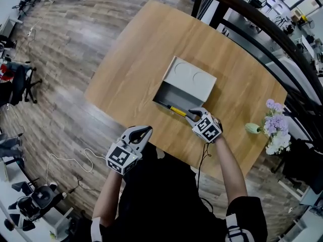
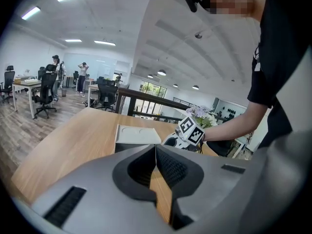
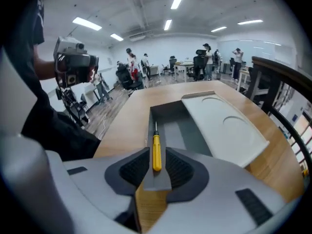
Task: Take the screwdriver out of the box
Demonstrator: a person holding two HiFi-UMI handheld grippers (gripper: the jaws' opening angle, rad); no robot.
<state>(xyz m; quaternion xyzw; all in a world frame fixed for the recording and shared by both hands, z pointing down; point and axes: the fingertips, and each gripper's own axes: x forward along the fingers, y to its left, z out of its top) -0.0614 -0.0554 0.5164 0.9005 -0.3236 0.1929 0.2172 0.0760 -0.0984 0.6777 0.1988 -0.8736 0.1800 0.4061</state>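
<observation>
Screwdriver (slim yellow handle), grey rectangular box, wooden table

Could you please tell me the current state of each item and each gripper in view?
box: open, interior exposed.
lid: off the opening, lying over the box's far part.
screwdriver: lying at the box's near edge, tip pointing in, not gripped.
right gripper: open, jaws on either side of the screwdriver's handle.
left gripper: shut, empty.
</observation>
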